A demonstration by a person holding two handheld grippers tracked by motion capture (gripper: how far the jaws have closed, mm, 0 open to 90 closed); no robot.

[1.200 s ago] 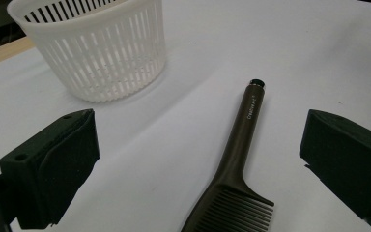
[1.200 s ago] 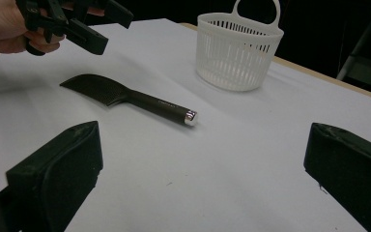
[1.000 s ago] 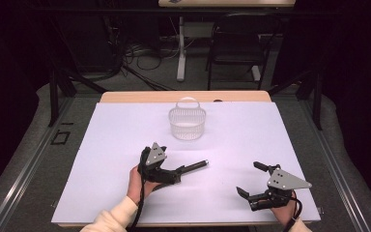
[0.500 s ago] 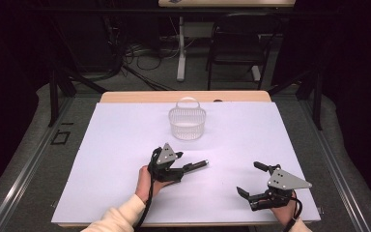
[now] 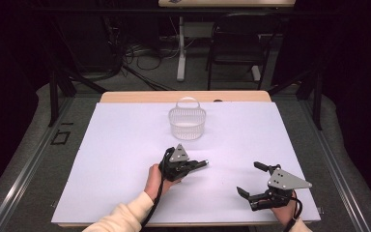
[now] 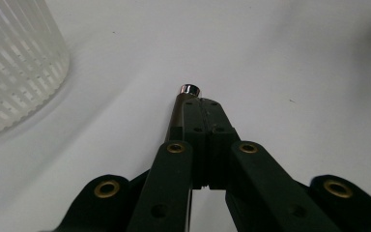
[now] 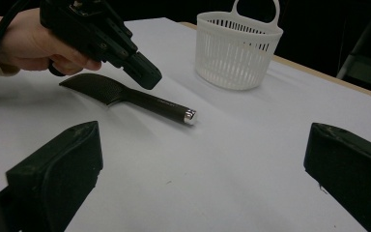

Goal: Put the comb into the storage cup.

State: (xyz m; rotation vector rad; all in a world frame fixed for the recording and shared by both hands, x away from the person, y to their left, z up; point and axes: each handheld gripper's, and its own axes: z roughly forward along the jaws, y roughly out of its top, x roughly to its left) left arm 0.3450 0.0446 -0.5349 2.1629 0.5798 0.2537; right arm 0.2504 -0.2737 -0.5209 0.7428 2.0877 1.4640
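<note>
White basket (image 5: 187, 123), upright, contents unclear, dark brush (image 7: 125, 95) nearby

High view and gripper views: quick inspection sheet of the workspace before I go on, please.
Surface: white table.
Job's things: dark tool lying flat; white basket upright, apart from it.
Clutter: nothing seen.
Grippers: left gripper over the tool's handle, fingers have just been closing, now shut, nothing seen between them; right gripper open, holding nothing.
Cables: black cable trails from the left gripper.
Surroundings: chair and floor cables behind the table.
</note>
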